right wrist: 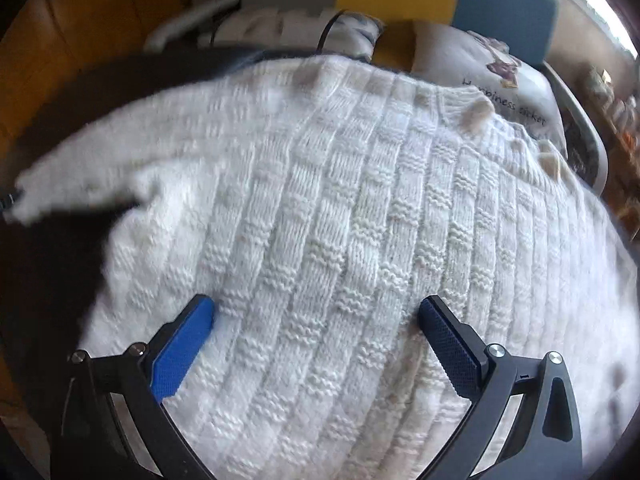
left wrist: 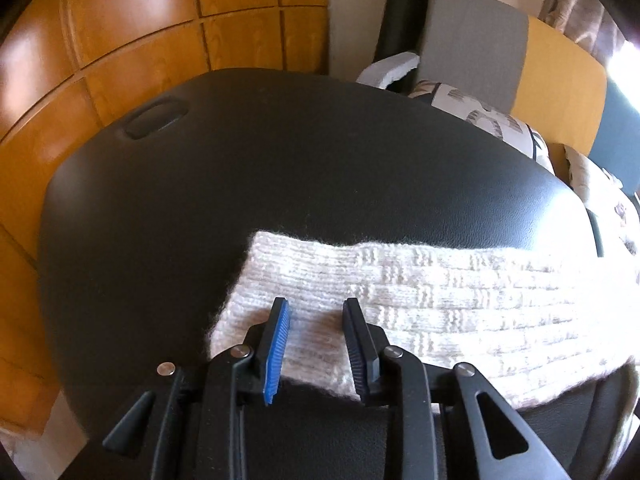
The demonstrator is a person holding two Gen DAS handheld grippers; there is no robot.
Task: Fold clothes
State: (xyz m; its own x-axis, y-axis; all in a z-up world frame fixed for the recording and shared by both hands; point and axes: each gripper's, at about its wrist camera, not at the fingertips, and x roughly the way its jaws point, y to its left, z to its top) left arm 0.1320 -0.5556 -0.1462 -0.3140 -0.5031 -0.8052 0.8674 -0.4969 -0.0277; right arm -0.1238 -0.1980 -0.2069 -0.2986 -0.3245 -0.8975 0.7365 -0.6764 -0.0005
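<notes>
A white cable-knit sweater (right wrist: 340, 208) lies spread flat on a black leather-like surface (left wrist: 240, 168). Its sleeve (left wrist: 420, 300) runs across the left wrist view, with the cuff end toward me. My left gripper (left wrist: 316, 306) is low over that cuff, its jaws partly apart with knit fabric showing between them. My right gripper (right wrist: 316, 308) hovers over the sweater's body, open wide, with nothing pinched. The collar (right wrist: 460, 104) sits at the far side. The other sleeve (right wrist: 80, 172) stretches out to the left, blurred.
Wooden cabinet panels (left wrist: 120, 40) stand behind the black surface. A grey and yellow chair back (left wrist: 500, 52) and printed cushions (right wrist: 500, 80) are at the far right. A recessed handle (left wrist: 156, 118) marks the black surface's far left.
</notes>
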